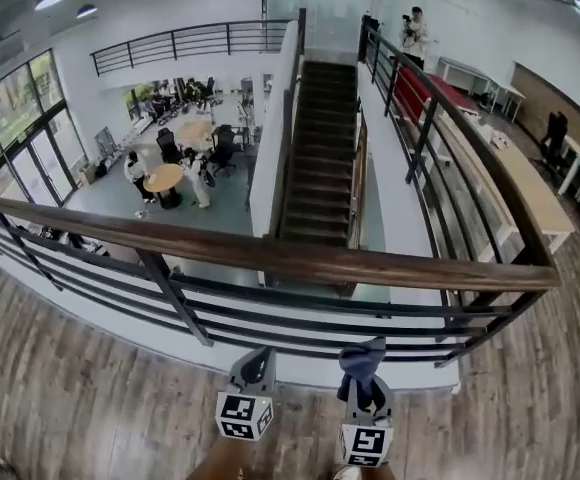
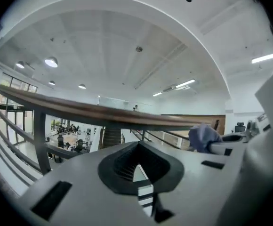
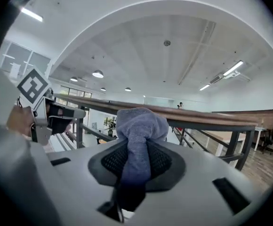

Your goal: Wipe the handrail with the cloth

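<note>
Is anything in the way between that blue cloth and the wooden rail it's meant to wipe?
Nothing visible. The right tool grips the cloth just short of the handrail, with only open air between them.

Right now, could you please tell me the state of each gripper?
Left gripper: closed, holding nothing.
Right gripper: closed on the cloth.

No text, label, brand or number can be read. Only black-and-white square markers are borne by the left cube [image 1: 244, 415] and right cube [image 1: 366, 444].
</note>
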